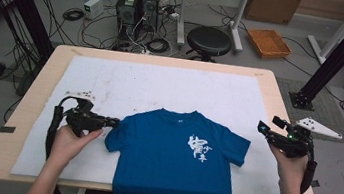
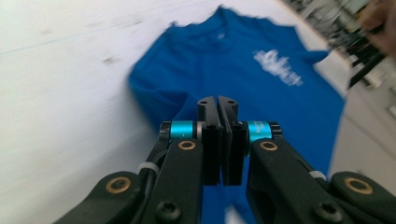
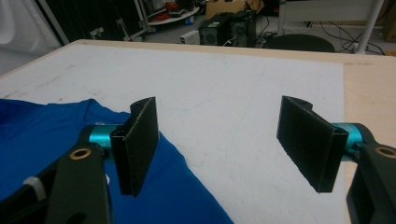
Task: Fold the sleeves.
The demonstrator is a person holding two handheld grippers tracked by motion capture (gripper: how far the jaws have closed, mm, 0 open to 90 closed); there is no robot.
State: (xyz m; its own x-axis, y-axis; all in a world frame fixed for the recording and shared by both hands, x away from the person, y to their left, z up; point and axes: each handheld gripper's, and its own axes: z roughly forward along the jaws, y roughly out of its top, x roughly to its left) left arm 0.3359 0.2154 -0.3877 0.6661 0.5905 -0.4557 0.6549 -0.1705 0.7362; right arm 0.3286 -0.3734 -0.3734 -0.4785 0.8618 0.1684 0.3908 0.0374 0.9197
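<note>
Blue shirt (image 1: pixel 172 157) lies flat on the white mat (image 1: pixel 161 88), hem over the near edge; left gripper (image 1: pixel 115 122) is at its sleeve, jaws together, seemingly pinching nothing; right gripper (image 1: pixel 262 128) gapes ready beside the other sleeve

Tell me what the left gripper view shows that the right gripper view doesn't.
Left gripper view: the left hand-held gripper, jaws together, and the white print on the shirt's chest. Right gripper view: the right hand-held gripper, jaws wide apart with nothing between, and a black round stool beyond the table. Both: the blue short-sleeved T-shirt lying on the white table cover.
</note>
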